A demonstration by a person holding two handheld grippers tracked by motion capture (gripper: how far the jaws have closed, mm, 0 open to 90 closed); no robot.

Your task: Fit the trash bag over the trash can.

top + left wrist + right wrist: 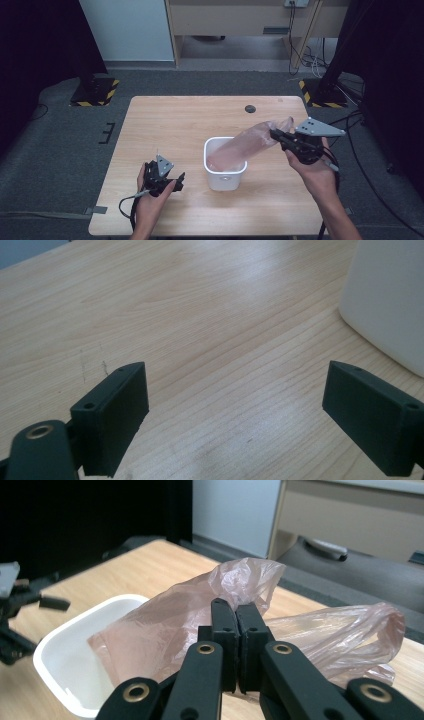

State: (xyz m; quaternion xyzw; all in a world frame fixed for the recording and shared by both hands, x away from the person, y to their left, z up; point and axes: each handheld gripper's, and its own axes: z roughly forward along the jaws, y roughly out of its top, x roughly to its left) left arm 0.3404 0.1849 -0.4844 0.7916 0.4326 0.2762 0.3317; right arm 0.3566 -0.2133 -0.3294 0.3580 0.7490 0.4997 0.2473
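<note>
Pinching a pink bag [250, 142] between closed jaws, the right gripper [276, 135] holds it slanting into the white tub [225, 179] mid-table [175, 125]. The left gripper [172, 177], jaws wide and empty, sits just beside the tub.

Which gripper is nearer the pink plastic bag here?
Right. The right gripper is shut on the pink plastic bag, whose other end lies in the white bin. The left gripper is open, left of the bin.
</note>
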